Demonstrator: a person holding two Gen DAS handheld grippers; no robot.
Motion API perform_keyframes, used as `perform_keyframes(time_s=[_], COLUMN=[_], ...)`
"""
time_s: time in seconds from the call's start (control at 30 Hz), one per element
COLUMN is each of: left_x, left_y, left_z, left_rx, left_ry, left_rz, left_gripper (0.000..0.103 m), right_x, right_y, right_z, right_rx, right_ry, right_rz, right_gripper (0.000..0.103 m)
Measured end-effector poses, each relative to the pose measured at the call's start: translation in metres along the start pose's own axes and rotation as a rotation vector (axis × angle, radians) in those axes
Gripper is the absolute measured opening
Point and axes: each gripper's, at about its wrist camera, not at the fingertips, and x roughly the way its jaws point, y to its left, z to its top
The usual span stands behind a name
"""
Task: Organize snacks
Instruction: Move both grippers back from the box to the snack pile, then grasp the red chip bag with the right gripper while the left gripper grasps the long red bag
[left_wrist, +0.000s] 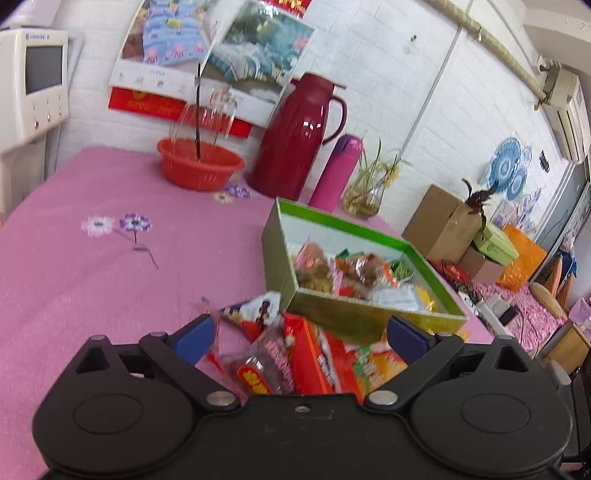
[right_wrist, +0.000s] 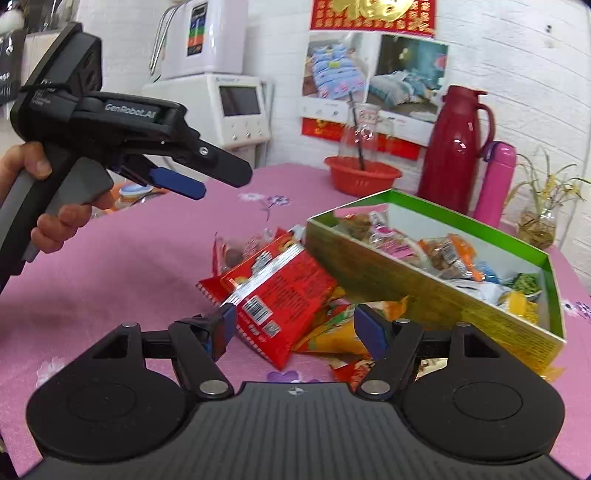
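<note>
while both jaws gape, the right hand-held gripper (right_wrist: 293, 326) straddles a red packet (right_wrist: 280, 291).

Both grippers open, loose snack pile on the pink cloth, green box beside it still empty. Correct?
Not quite: the green box is not empty. The right wrist view shows several snack packets already inside it. The rest holds: left gripper and right gripper are open, and the loose snack pile lies on the pink cloth beside it.

The box (right_wrist: 424, 284) hides part of the snack pile (right_wrist: 280, 291); motion blur smears the packets' print; the hand (right_wrist: 44, 195) is cut off.
</note>
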Motion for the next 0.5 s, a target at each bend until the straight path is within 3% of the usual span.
perform_keyframes(time_s=[0.07, 0.2, 0.33, 0.4, 0.5], left_x=[0.007, 0.018, 0.031, 0.039, 0.049], left_y=[0.001, -0.002, -0.012, -0.015, -0.015], left_z=[-0.005, -0.011, -0.011, -0.013, -0.016], left_rx=[-0.002, -0.006, 0.029, 0.043, 0.046], left_ry=[0.040, 0.095, 0.117, 0.136, 0.163], left_rz=[-0.020, -0.088, -0.080, -0.083, -0.086], left_gripper=[0.103, 0.085, 0.079, 0.055, 0.032], right_x=[0.007, 0.020, 0.033, 0.038, 0.044], right_y=[0.004, 0.012, 0.013, 0.010, 0.006], right_z=[0.000, -0.001, -0.007, -0.010, -0.011], right_rx=[0.003, 0.020, 0.027, 0.051, 0.084], right_ry=[0.016, 0.046, 0.094, 0.113, 0.125], right_rz=[0.032, 0.079, 0.080, 0.083, 0.084], right_gripper=[0.103, 0.103, 0.103, 0.103, 0.103])
